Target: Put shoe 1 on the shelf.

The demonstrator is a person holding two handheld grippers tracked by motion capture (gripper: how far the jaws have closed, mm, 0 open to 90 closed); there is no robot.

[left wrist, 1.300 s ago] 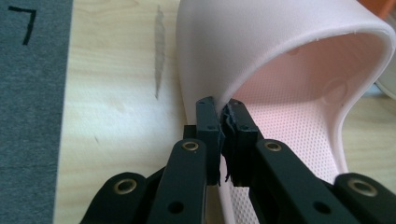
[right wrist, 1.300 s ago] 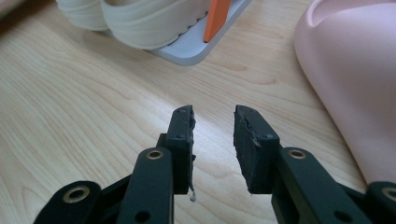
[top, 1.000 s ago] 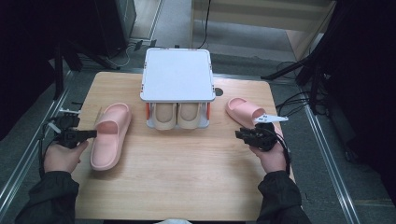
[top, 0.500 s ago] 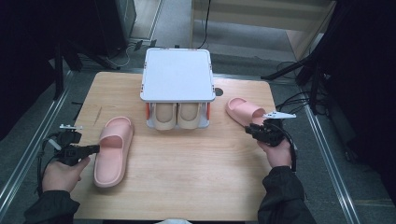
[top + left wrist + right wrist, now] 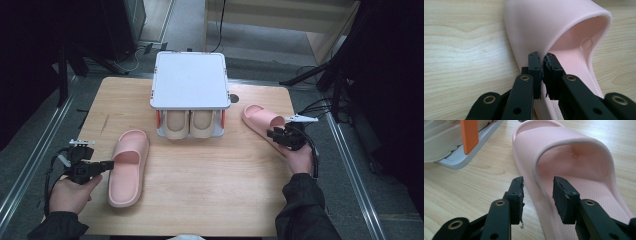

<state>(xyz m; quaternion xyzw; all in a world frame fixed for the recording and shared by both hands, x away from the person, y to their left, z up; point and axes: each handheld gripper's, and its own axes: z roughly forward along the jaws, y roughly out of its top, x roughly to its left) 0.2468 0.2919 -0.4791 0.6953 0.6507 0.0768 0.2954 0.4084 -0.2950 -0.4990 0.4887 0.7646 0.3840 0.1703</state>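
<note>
Your L gripper (image 5: 542, 65) is clamped on the edge of the pink slipper (image 5: 127, 166) strap; that slipper lies toe toward you on the table (image 5: 210, 195), front-left of the rack (image 5: 189, 80). Your R gripper (image 5: 537, 188) has jaws apart, just been opening, straddling the side wall of the 2nd pink slipper (image 5: 574, 170) w/o pressing it; this one lies just right of the rack. Two beige slippers (image 5: 189, 124) sit under the rack's shelf.
</note>
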